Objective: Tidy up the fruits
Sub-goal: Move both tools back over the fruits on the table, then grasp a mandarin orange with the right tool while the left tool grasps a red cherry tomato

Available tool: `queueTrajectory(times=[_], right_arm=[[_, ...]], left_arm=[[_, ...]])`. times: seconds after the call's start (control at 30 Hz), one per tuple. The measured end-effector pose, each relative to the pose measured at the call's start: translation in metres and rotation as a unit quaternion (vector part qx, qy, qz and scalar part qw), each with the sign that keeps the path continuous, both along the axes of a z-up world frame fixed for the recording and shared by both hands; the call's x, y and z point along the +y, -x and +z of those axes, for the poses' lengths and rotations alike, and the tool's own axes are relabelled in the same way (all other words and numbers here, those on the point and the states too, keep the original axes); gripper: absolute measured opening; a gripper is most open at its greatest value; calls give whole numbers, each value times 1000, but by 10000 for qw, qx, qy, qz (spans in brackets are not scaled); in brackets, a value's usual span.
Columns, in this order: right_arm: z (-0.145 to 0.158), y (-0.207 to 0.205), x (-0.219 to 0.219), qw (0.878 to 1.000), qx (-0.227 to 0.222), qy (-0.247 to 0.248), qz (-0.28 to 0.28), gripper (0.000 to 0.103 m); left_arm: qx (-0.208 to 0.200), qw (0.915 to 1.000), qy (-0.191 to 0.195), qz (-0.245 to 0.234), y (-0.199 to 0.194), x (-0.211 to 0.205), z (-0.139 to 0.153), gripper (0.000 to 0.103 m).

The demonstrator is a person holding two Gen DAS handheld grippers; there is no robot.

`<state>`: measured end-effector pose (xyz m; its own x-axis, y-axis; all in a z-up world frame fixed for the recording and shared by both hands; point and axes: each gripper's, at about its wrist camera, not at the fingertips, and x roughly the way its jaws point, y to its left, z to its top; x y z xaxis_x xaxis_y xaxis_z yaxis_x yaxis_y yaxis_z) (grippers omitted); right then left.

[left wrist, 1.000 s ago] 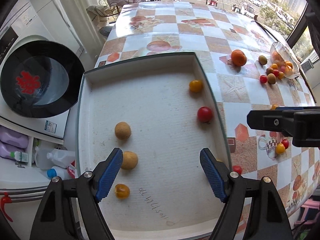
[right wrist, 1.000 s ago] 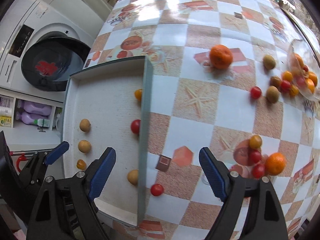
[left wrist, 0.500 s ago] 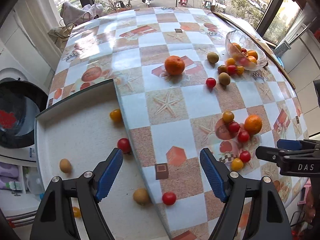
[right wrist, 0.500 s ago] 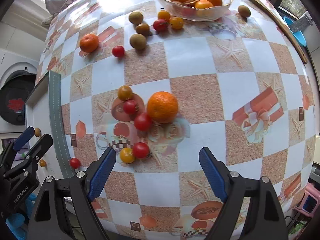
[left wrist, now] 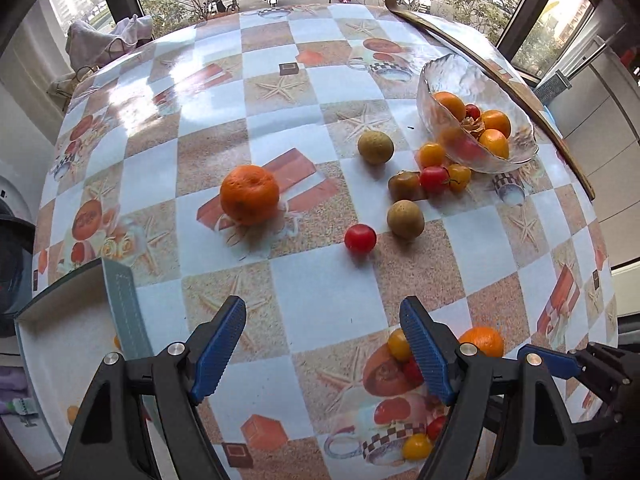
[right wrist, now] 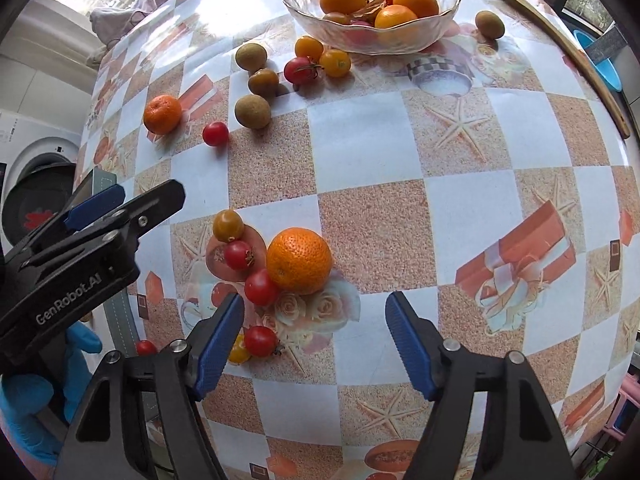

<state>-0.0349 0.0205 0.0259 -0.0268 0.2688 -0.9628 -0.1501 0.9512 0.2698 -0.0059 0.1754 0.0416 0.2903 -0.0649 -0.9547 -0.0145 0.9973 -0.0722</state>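
Observation:
Fruit lies loose on the checked tablecloth. My right gripper (right wrist: 315, 312) hangs just short of a large orange (right wrist: 299, 260), its jaws closing with only cloth between them. Red cherry tomatoes (right wrist: 261, 287) and a yellow one (right wrist: 228, 224) crowd its left finger. My left gripper (left wrist: 322, 320) is open and empty over bare cloth. Ahead of it lie a mandarin (left wrist: 249, 194), a red tomato (left wrist: 360, 238) and a brown round fruit (left wrist: 405, 219). A glass bowl (left wrist: 516, 156) at the far right holds oranges and tomatoes. The white tray (left wrist: 120, 300) shows at the lower left.
More small tomatoes and brown fruits cluster beside the bowl (right wrist: 400, 38). A washing machine (right wrist: 36, 184) stands left of the table. A hand in a blue glove (right wrist: 24, 400) holds the left gripper (right wrist: 132, 204). Windows run behind the table's far edge.
Both grippers have swung from over the tray to the right, out over the scattered fruit. The right gripper's jaws have narrowed. Nothing was picked up.

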Motion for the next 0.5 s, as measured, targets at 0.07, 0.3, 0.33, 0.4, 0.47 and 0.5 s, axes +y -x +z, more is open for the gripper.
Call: queueTrajectory(times=[0.07, 0.3, 0.33, 0.4, 0.47, 0.5], right_arm=[[-4, -3, 2, 9999, 55, -84, 14, 67], [-14, -11, 5, 9995, 171, -267, 49, 61], [-15, -12, 5, 9994, 188, -276, 46, 60], [-17, -15, 8, 9994, 178, -303, 55, 58], [-18, -17, 14, 9992, 178, -330, 112, 53], [-18, -17, 17, 9992, 168, -327, 147, 46]], left_arm=[[27, 10000, -1, -33, -9, -4, -6, 80], [108, 9999, -23, -121, -29, -14, -22, 80], [94, 9998, -47, -146, -30, -15, -24, 80], [82, 9998, -78, -185, -34, -17, -26, 80], [94, 9997, -83, -199, -36, -19, -29, 79], [84, 9997, -119, -204, -37, -20, -29, 76]])
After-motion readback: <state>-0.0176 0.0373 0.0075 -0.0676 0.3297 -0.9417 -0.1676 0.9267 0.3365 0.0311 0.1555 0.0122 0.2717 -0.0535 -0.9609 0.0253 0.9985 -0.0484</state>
